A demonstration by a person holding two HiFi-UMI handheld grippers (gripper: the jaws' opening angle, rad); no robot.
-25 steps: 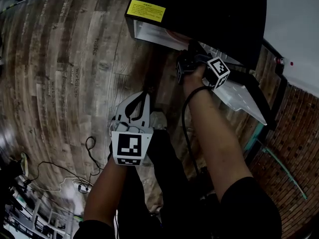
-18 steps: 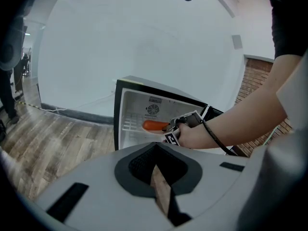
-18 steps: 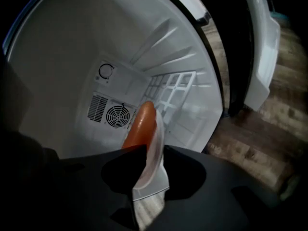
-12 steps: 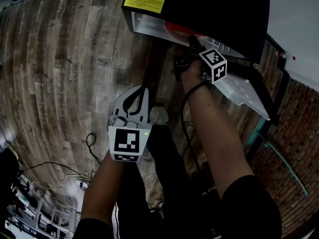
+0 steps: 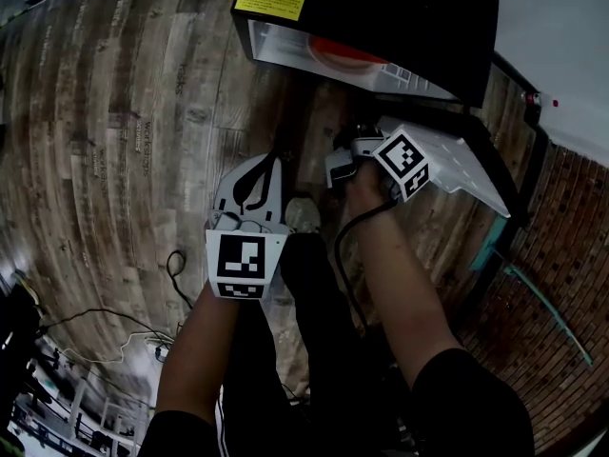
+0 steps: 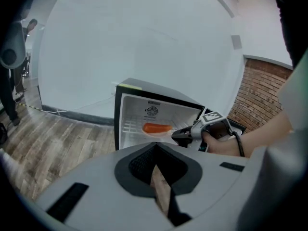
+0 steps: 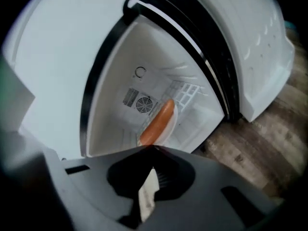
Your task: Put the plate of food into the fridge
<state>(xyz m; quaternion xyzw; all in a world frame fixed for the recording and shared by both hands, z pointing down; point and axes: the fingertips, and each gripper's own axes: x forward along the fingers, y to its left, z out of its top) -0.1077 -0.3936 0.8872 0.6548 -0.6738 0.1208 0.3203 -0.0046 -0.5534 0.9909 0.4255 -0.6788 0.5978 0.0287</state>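
Observation:
A small black fridge point(image 5: 381, 8) stands on the wood floor with its door point(image 5: 447, 165) swung open. On its wire shelf rests a white plate with a long orange piece of food point(image 5: 343, 53) point(image 6: 156, 128) point(image 7: 159, 121). My right gripper point(image 5: 335, 168) point(image 6: 179, 135) hovers in front of the opening, clear of the plate; its jaws point(image 7: 153, 152) are shut with nothing between them. My left gripper point(image 5: 276, 160) hangs lower and to the left, over the floor. It points at the fridge, shut and empty point(image 6: 155, 147).
The fridge door's white inner side point(image 7: 255, 42) stands to the right of the opening. Cables point(image 5: 124, 327) trail over the plank floor at lower left. A brick wall point(image 5: 561, 284) runs along the right. A person's legs point(image 6: 9, 97) show far left.
The right gripper has drawn back out of the fridge opening toward me. The plate stays on the shelf. The left gripper has barely shifted.

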